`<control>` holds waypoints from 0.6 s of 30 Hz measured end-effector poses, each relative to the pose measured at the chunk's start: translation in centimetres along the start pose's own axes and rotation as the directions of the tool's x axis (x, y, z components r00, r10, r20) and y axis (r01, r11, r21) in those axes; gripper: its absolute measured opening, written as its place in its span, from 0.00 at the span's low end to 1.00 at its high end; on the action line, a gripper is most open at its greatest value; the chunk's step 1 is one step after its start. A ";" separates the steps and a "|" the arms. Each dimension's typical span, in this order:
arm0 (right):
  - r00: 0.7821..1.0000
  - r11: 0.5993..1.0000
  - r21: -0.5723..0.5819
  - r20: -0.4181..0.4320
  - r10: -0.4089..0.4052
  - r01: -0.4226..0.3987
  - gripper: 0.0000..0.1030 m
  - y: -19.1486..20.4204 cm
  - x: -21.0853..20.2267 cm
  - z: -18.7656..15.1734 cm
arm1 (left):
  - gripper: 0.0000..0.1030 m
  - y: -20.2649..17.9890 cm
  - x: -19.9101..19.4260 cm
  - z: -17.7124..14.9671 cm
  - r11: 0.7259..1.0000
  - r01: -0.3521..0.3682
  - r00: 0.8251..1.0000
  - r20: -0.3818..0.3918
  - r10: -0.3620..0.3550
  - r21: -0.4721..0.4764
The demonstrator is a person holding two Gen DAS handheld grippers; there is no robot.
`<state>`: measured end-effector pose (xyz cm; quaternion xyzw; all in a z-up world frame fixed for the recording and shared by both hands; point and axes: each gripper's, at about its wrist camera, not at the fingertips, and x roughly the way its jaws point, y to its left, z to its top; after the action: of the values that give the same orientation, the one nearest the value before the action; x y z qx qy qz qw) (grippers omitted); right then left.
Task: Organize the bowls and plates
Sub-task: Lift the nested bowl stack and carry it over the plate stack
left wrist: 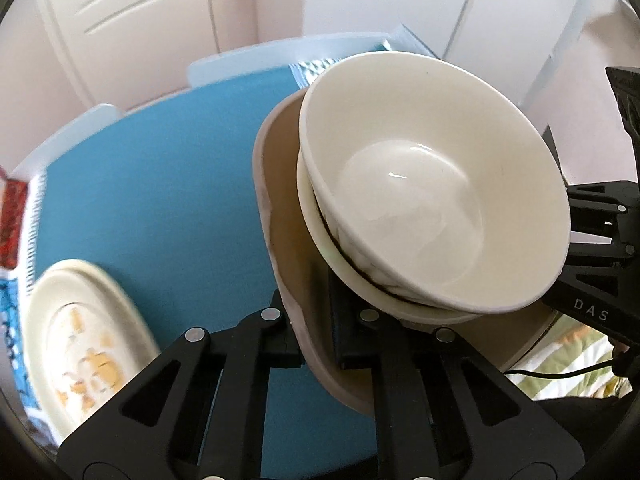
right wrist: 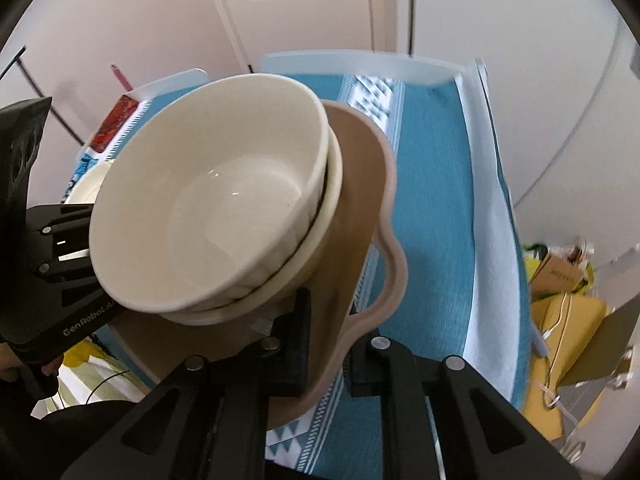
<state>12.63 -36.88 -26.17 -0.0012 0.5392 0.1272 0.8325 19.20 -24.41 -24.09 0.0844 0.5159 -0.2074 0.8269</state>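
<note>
**Tan plate with stacked bowls, clamped at two rim points**

Blue cloth (left wrist: 160, 184) spread over the table; white border strip (right wrist: 486, 216) along the 3 o'clock side in the right wrist view.

Tan plate (left wrist: 280, 240) with wavy rim, tilted, above the cloth. In the left wrist view, centred slightly toward 3 o'clock; in the right wrist view, at centre.

Upper bowl (left wrist: 432, 200), cream, nested in a lower bowl (left wrist: 320, 236) of like colour; both seated on the tan plate, leaning with it. Only the rim of the lower bowl visible.

Second plate (left wrist: 80, 336), cream with yellow marks, flat on the cloth at 8 o'clock in the left wrist view, well apart from the tan plate; blurred.

Left gripper (left wrist: 316, 344): fingers closed on the tan plate's rim at 6 o'clock, one pad outside the rim, one inside. Also seen at 9 o'clock in the right wrist view.

Right gripper (right wrist: 326, 356): fingers closed on the opposite rim of the tan plate, one pad each side. Also seen at 3 o'clock in the left wrist view.

Red packet (left wrist: 12, 224) at 9 o'clock, at the cloth's edge.
</note>
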 end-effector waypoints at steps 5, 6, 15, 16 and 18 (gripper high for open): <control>0.999 0.997 -0.079 0.028 0.030 -0.027 0.12 3.2 -2.5 2.6 | 0.07 2.5 -4.6 0.2 0.996 -0.054 0.998 0.035 0.057 -0.065; 0.999 0.995 -0.091 0.033 0.039 -0.036 0.12 4.0 -2.9 3.1 | 0.07 3.2 -5.6 0.1 0.995 -0.068 0.997 0.042 0.072 -0.078; 0.995 0.976 -0.201 0.038 0.097 -0.088 0.12 13.1 -3.3 6.3 | 0.07 11.0 -11.1 -3.5 0.978 -0.132 0.989 0.047 0.142 -0.164; 0.994 0.974 -0.206 0.036 0.104 -0.094 0.12 14.4 -3.0 6.4 | 0.07 12.0 -11.3 -4.0 0.976 -0.135 0.989 0.041 0.144 -0.172; 0.994 0.973 -0.205 0.027 0.110 -0.103 0.12 16.1 -2.4 6.3 | 0.07 13.6 -11.7 -5.2 0.974 -0.140 0.989 0.029 0.147 -0.177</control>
<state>13.92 -20.89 -19.21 -0.0548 0.5066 0.2261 0.8302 16.27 -7.34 -17.05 0.0442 0.5072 -0.1028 0.8545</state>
